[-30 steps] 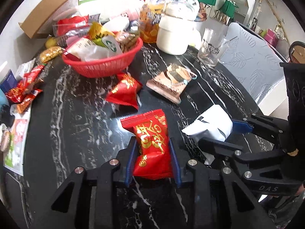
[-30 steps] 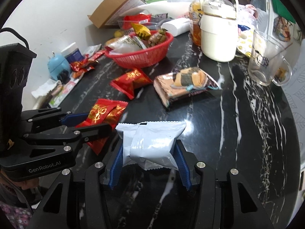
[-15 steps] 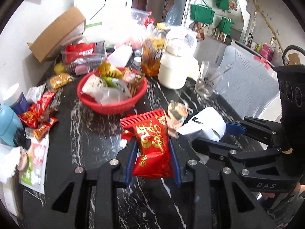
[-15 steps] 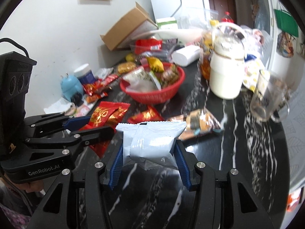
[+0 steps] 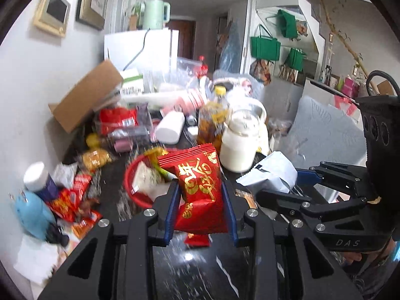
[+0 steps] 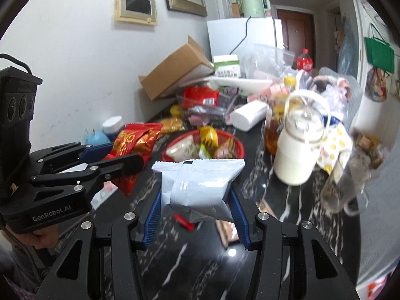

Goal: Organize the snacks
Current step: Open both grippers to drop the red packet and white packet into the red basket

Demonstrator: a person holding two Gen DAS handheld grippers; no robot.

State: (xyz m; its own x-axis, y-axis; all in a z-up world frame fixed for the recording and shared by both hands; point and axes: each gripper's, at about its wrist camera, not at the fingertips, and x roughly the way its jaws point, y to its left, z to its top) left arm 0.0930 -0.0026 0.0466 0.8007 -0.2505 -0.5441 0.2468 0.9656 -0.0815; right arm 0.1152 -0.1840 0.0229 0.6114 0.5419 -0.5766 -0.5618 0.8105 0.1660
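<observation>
Fingers, left gripper [image 5: 200,208]: clamped on the red snack packet [image 5: 197,190], pinched by its sides so it hangs free above the tabletop [image 5: 190,275].
Fingers, right gripper [image 6: 195,201]: clamped on the white snack packet [image 6: 197,182], likewise clear of the surface.
Red basket [image 6: 238,147]: ahead, already holding snacks; probably where both go.
Loose packet [image 5: 197,240]: below, unsorted.

My left hand-held gripper [image 5: 200,207] carries a snack packet [image 5: 198,195]. The basket [image 5: 131,187] sits on the tabletop [image 5: 190,275] at eleven o'clock, the jug [image 5: 240,147] at one, and my right hand-held gripper [image 5: 277,186], with its pouch [image 5: 270,172], at two o'clock.
</observation>
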